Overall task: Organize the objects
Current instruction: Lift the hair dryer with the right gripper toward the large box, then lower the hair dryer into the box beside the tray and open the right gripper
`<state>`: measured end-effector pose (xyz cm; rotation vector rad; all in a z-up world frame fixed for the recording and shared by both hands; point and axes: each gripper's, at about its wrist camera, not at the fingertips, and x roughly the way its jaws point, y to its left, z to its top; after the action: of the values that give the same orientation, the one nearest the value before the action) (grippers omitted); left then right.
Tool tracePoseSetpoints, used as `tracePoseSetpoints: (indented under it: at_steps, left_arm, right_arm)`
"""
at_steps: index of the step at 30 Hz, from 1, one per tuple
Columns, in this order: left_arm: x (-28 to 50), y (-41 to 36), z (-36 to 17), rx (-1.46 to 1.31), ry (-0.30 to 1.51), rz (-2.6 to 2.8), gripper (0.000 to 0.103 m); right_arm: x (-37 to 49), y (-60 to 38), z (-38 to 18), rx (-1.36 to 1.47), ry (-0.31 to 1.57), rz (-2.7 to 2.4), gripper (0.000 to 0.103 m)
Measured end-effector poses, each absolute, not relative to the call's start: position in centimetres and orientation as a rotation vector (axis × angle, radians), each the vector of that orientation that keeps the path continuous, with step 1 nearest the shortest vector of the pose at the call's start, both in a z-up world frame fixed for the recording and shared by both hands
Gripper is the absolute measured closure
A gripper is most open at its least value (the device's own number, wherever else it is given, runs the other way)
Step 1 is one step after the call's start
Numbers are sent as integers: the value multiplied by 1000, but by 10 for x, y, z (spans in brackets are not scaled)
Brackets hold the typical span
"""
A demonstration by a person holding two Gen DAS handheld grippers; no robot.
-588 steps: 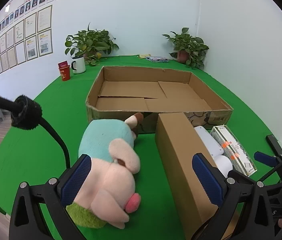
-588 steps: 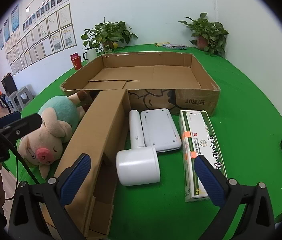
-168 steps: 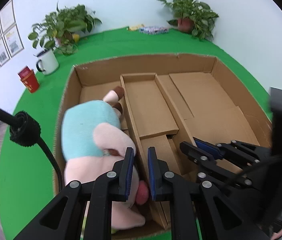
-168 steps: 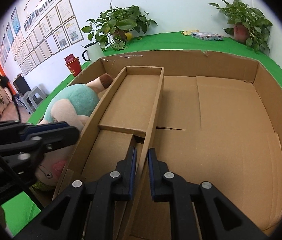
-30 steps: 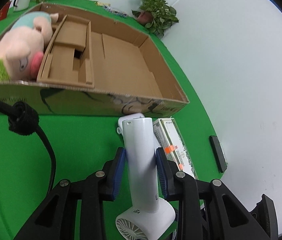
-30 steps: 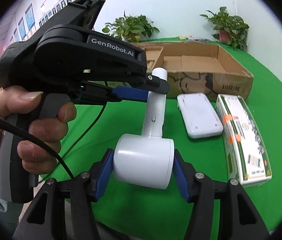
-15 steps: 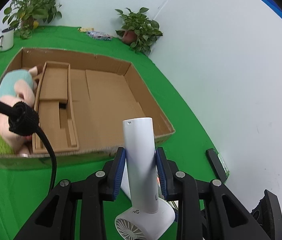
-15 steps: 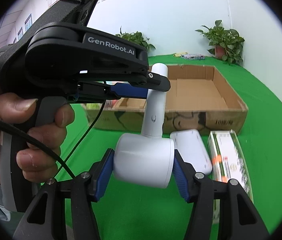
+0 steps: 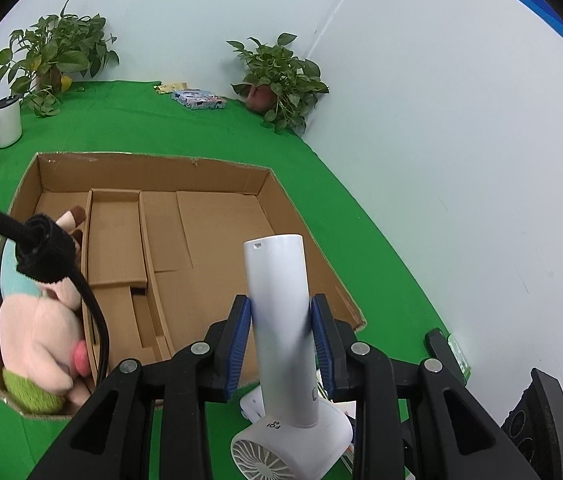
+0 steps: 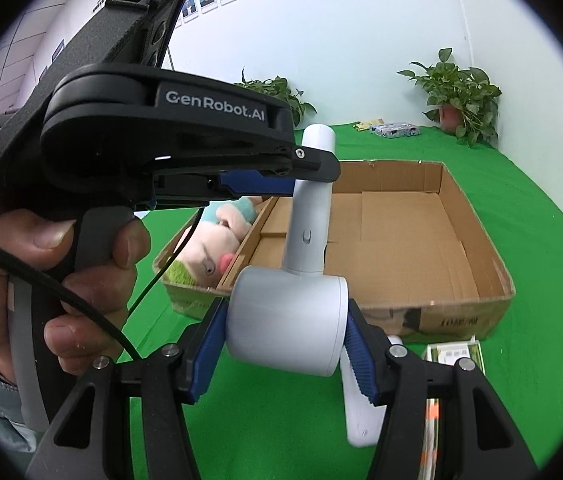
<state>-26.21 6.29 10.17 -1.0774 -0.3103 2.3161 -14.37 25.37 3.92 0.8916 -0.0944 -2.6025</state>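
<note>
Above a green table [image 9: 153,128], a white handheld fan [image 9: 281,320] is being gripped by both grippers: the left gripper [image 9: 280,334] clamping its handle, the right gripper [image 10: 283,342] its head. Beyond them, a plush pig [image 9: 41,320] is lying inside the cardboard box [image 9: 313,240].

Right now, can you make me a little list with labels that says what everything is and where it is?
held thing: white handheld fan, lifted above the table
left gripper: shut on the fan's handle
right gripper: shut on the fan's round head
big cardboard box: open, on the green table
inside the box: plush pig at the left end, a narrow cardboard tray next to it
outside the box: white flat device and a green-and-white carton on the table
</note>
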Motion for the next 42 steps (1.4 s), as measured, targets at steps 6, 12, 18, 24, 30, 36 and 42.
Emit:
tracePoseSetpoints:
  at_steps: [6,12,18,24,30,36,42]
  left_arm:
    - [-316,67,101,-1135,-364,2284,75]
    - [-363,67,72,-1225,-401,2258,75]
    - [-394,64,31,-1334,-417,2253,74]
    - [-407,66,3,-1406,-400,2244,74]
    - [-413,73,-21,-1477,-354,2239,74]
    - [-415,74,-23,-1465,-369,2243,75]
    - [-403,61,3,-1388,-402,2310,67]
  right_arm:
    - [-174,256,44,920,-90,-2588,47]
    - [-211,258,35,1038,-120,-2530,47]
    - [-236,256,11,1145,-147,-2433,47]
    - [-256,257,-7,1235,-158,-2367,47]
    - [-268,264,-26,1334,-213,-2281,47]
    - [-266,268,-26,1331,-225,-2245,44]
    - [-260,282,-22,1280,-319,-2211,44]
